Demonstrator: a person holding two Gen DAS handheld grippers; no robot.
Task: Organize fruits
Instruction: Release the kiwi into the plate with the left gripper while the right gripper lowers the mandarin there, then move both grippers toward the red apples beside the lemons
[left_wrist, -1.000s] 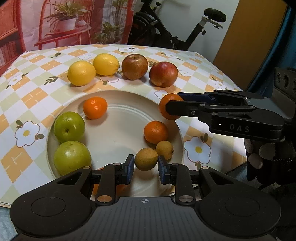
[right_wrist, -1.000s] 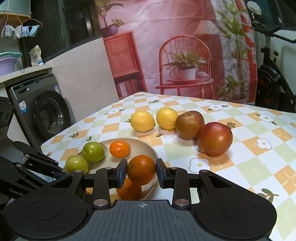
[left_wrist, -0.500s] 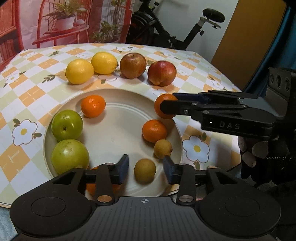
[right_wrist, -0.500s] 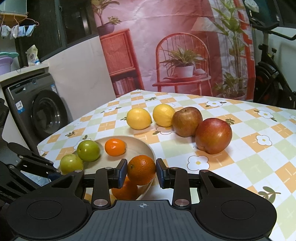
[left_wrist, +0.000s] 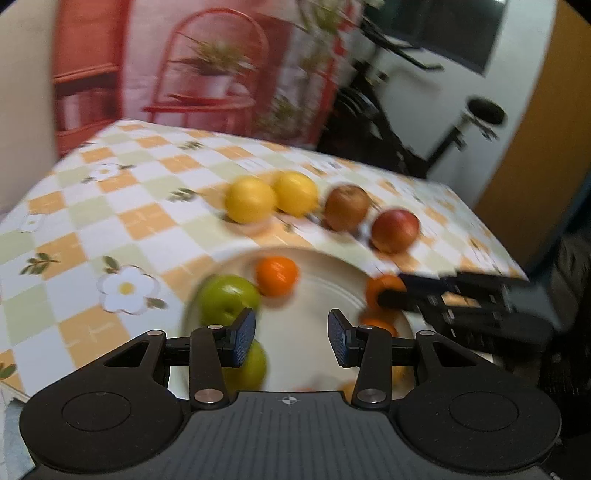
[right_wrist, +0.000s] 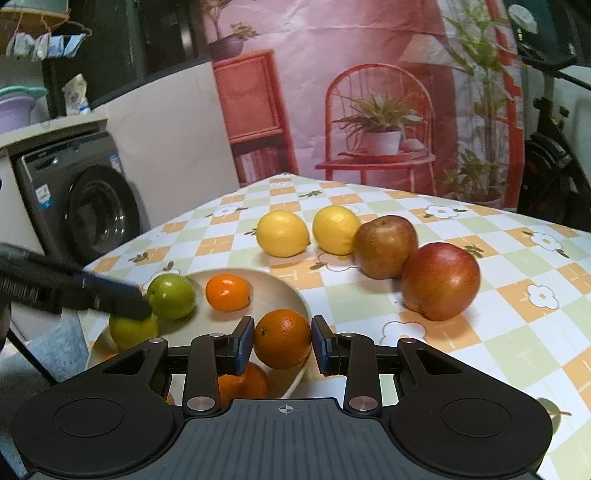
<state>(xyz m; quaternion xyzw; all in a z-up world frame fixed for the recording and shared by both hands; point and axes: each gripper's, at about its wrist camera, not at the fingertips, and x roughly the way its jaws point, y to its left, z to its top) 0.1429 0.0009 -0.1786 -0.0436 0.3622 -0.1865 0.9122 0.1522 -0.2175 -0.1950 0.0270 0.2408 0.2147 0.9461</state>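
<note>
Over the near part of the cream plate (left_wrist: 321, 280) my left gripper (left_wrist: 291, 341) stands open, with nothing between its jaws. This view is blurred. Two green fruits (left_wrist: 229, 301) lie by its left finger, and a mandarin (left_wrist: 277, 275) sits behind them. My right gripper (right_wrist: 282, 341) is shut on an orange (right_wrist: 282, 339), held just above the plate's rim (right_wrist: 291, 295). Another orange (right_wrist: 243, 382) lies below it. Two lemons (right_wrist: 282, 233) and two apples (right_wrist: 439, 280) form a row on the cloth behind the plate. A finger of the left gripper (right_wrist: 110, 297) crosses the green fruits (right_wrist: 171, 295).
The checked, flowered tablecloth (right_wrist: 498, 332) ends in an edge close on the right. A washing machine (right_wrist: 92, 210) stands left of the table. An exercise bike (left_wrist: 406, 140) and a printed backdrop stand behind it.
My left gripper opened and let go of a small brown fruit on the plate, then lifted and swung left. That fruit is now out of view. The right gripper kept still with its orange.
</note>
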